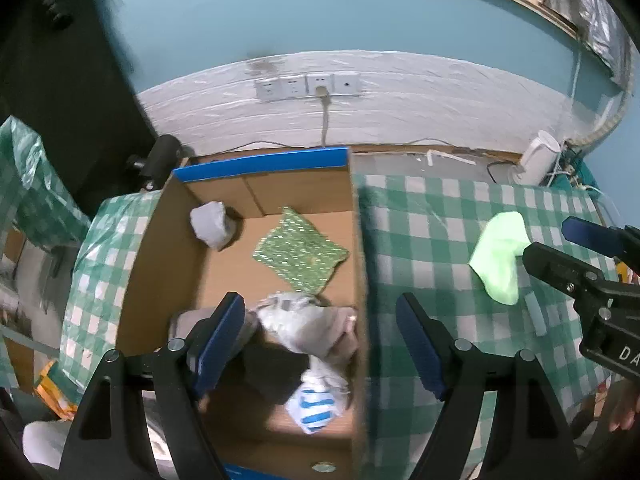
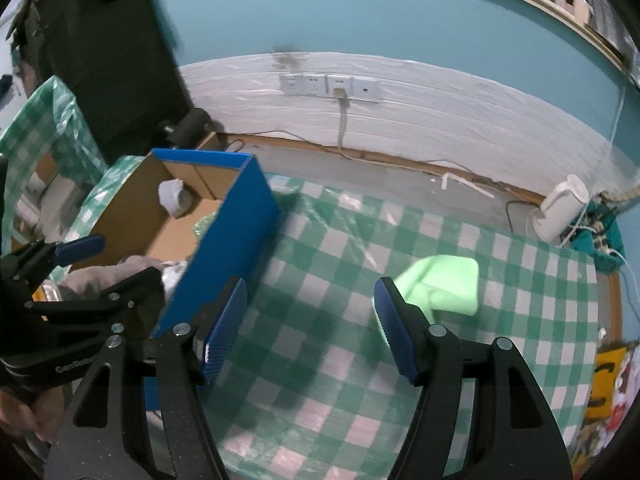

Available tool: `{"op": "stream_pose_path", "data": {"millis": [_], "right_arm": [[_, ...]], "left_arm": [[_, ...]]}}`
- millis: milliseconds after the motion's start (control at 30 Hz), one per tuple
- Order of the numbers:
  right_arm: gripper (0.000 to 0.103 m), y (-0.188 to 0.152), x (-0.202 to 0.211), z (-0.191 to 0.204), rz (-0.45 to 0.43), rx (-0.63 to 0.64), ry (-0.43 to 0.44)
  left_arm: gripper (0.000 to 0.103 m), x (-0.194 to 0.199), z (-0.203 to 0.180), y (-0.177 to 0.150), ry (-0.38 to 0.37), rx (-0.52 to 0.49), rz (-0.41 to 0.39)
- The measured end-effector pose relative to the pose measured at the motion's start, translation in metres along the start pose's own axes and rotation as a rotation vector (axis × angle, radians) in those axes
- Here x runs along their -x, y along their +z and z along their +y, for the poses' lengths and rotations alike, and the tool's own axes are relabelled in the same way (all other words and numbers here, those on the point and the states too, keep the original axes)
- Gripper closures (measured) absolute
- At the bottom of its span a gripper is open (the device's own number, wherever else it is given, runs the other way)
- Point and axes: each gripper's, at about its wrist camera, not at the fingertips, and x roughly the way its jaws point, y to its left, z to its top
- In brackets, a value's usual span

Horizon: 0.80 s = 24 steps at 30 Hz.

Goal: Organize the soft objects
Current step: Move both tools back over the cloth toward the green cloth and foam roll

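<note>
An open cardboard box (image 1: 356, 248) with blue outer walls (image 2: 232, 240) stands on the checked table. Inside lie a green patterned cloth (image 1: 300, 256), a grey sock ball (image 1: 212, 224), a pile of pale and dark soft items (image 1: 304, 328) and a blue-striped white piece (image 1: 316, 404). My left gripper (image 1: 324, 340) is open and empty, above the box's right wall. A light green folded cloth (image 2: 444, 284) lies on the table right of the box; it also shows in the left wrist view (image 1: 500, 260). My right gripper (image 2: 308, 328) is open and empty, its right finger just beside that cloth.
The green-checked tablecloth (image 2: 320, 360) covers the table. A white cylinder device (image 2: 560, 208) and cables stand at the back right near the wall. Wall sockets (image 2: 332, 88) with a plugged cable are behind. A black cabinet (image 2: 112, 60) stands at the left.
</note>
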Motion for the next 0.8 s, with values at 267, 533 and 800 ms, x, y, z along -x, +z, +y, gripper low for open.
{"op": "stream_pose_path", "data": {"millis": [267, 533, 800], "right_arm": [[0.036, -0.02, 0.007, -0.042, 0.014, -0.062, -0.033], [0.036, -0.039, 0.007, -0.087, 0.035, -0.131, -0.067], [0.036, -0.059, -0.006, -0.12, 0.072, -0.175, -0.094]], "left_arm": [[0.024, 0.001, -0.037, 0.0, -0.001, -0.07, 0.0], [0.024, -0.006, -0.072, -0.001, -0.041, -0.117, 0.033], [0.024, -0.025, -0.105, -0.006, -0.053, -0.165, 0.08]]}}
